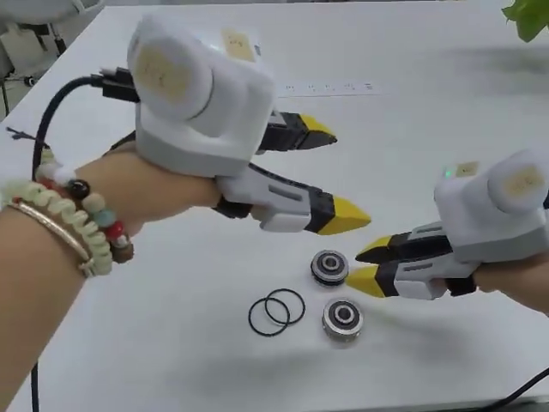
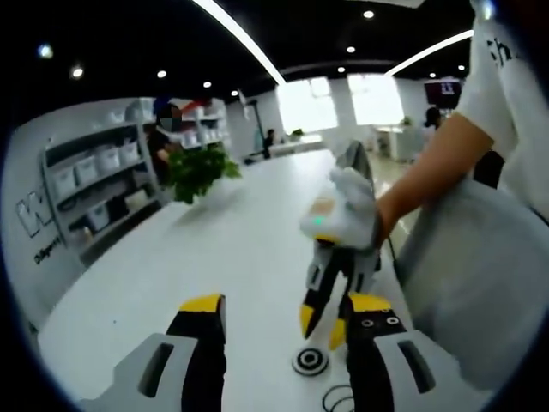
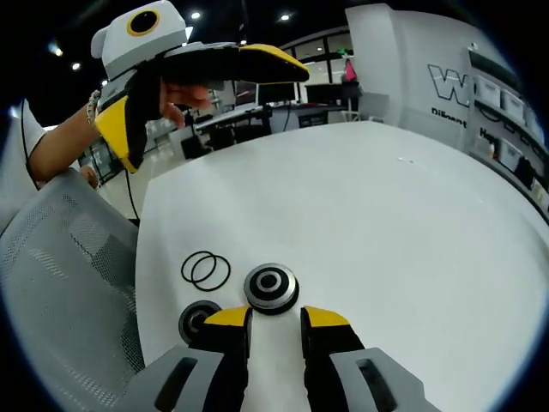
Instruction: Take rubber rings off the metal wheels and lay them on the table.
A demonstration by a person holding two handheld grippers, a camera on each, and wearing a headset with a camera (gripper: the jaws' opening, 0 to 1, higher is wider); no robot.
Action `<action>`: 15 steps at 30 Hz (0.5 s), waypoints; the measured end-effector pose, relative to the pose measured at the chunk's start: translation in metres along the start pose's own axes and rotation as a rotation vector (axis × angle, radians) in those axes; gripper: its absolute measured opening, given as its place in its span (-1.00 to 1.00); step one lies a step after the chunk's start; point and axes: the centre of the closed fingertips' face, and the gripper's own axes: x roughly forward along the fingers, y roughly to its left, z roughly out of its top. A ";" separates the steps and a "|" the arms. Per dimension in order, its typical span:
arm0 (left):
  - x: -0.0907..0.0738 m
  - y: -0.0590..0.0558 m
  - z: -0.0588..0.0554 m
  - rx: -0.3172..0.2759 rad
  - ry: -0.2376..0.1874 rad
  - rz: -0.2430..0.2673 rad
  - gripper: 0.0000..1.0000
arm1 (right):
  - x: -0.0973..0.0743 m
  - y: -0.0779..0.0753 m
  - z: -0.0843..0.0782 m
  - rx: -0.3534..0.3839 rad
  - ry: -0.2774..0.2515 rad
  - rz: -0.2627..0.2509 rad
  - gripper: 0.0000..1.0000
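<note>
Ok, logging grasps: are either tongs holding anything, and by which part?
Nothing is held. The left tongs gape open in the air; the right tongs are open, just short of a wheel.

My left gripper (image 1: 334, 176) is raised and points right, its jaws spread wide with nothing between them. My left hand (image 1: 146, 193) holds it from behind, with strings of beads (image 1: 81, 225) around the wrist. My right gripper (image 1: 371, 264) sits lower and points left toward the other, its jaws only slightly apart and also empty. My bare right forearm (image 2: 429, 163) stretches out behind it.
</note>
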 end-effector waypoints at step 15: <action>0.024 -0.008 -0.065 -0.125 0.034 0.043 -0.40 | 0.005 -0.004 -0.001 -0.048 0.002 -0.018 -0.58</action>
